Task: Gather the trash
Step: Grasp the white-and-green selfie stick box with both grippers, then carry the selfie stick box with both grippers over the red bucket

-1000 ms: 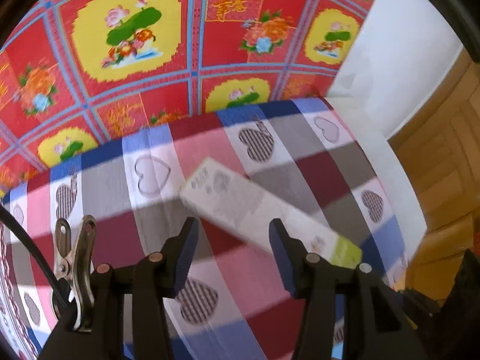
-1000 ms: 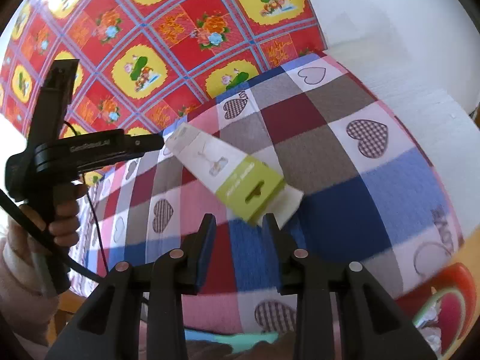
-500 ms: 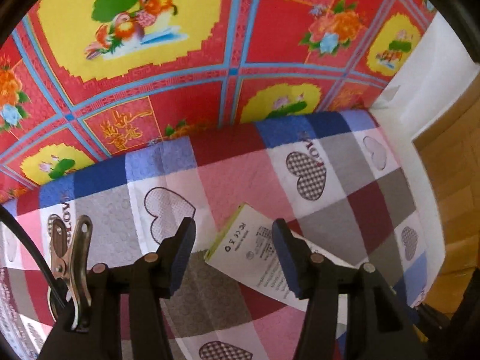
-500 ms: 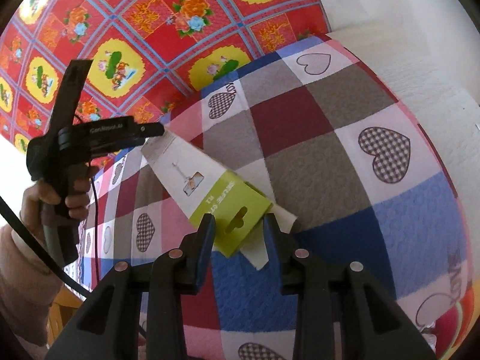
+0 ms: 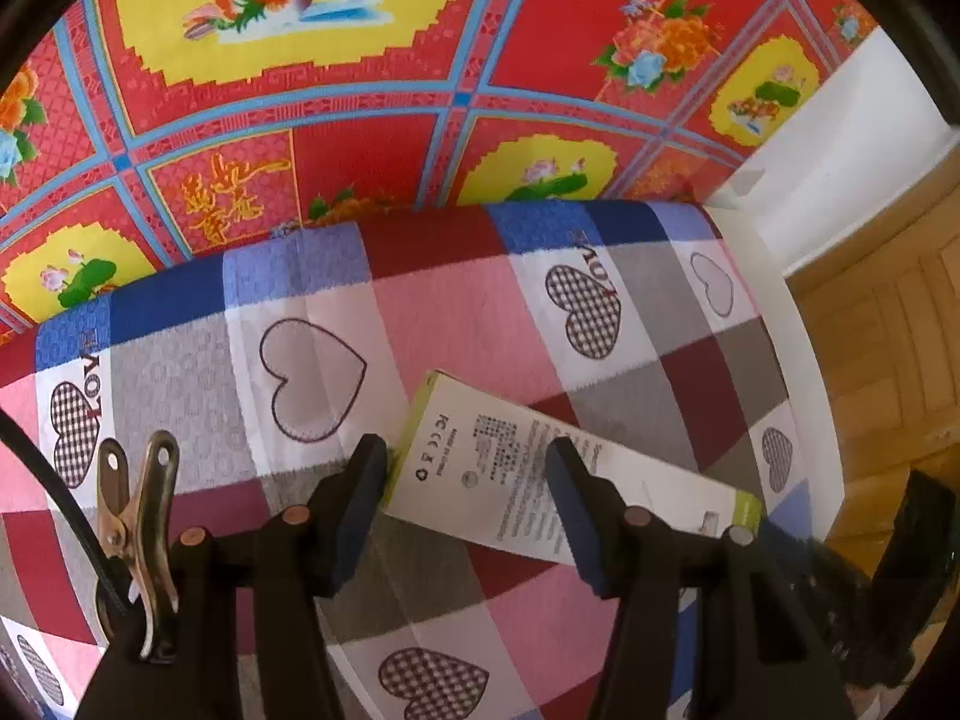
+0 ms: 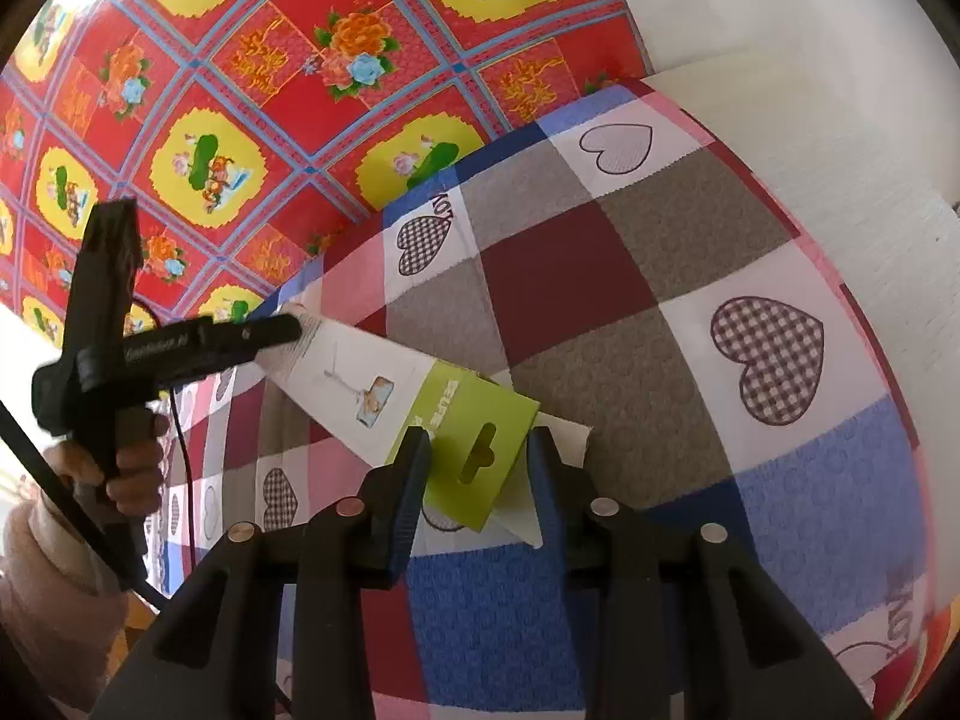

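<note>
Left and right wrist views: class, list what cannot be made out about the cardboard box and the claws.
- Box print, left wrist view: too small and blurred to read.
- Box's far end, right wrist view: covered by the left claw's tip, so contact there is unclear.
- Box's near end, left wrist view: hidden behind the left claw.
- Right claw grip, right wrist view: whether its pads touch the green end cannot be told.
- Box contents: not visible.

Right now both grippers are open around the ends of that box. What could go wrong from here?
1. The right gripper straddles only the green hang-tab end of the box; a pinch there may crumple the loose white flap and slip.
2. The left gripper meets the box at an angle, so closing could twist it out.
3. Either fingertip could snag the checked cloth.
</note>
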The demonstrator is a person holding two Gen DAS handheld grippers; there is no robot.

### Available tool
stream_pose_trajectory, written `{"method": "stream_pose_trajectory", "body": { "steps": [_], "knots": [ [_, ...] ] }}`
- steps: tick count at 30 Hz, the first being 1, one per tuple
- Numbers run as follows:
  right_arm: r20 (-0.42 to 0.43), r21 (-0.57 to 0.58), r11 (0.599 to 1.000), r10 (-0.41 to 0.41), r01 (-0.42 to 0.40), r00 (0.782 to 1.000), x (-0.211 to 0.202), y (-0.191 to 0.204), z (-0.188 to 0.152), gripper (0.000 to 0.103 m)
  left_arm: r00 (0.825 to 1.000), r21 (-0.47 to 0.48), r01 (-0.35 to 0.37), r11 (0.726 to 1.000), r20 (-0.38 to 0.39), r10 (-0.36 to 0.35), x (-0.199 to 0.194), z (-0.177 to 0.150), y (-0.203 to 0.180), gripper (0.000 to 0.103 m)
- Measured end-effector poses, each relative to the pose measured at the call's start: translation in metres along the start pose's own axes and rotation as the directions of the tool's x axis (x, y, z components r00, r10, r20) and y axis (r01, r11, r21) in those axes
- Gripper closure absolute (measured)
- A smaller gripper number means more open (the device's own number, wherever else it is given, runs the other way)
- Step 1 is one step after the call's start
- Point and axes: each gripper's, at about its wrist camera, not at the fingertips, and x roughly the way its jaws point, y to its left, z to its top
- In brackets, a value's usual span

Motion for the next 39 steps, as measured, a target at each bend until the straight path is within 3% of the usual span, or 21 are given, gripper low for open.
{"method": "stream_pose_trajectory", "body": {
  "steps": [5,12,16,27,39],
  "knots": [
    [-0.024,0.043,0.998,0.045,-0.044,0.999,0.006,-0.005,0.003,0.060,1.000,0.012,0.009,1.000,0.017,-0.009,0.000,-0.005,0.001,0.045],
    [-0.039,0.042,0.998,0.055,-0.054,0.998,0.015,-0.002,0.007,0.050,0.997,-0.059,0.074,0.996,-0.002,-0.074,0.005,-0.001,0.011,0.042],
    [-0.046,0.040,0.998,0.055,-0.054,0.997,0.020,0.000,0.010,0.047,0.997,-0.045,0.074,0.996,0.001,-0.074,0.003,-0.004,0.010,0.042],
    [-0.066,0.003,0.999,0.037,-0.036,0.997,0.018,0.005,0.008,0.046,0.998,-0.086,0.061,0.994,0.019,-0.060,-0.013,-0.046,0.011,0.042],
    [-0.054,-0.017,0.999,0.036,-0.037,0.998,0.004,0.021,-0.024,0.046,0.998,-0.091,0.052,0.995,0.044,-0.048,-0.043,-0.092,0.015,0.042]
  ]
}}
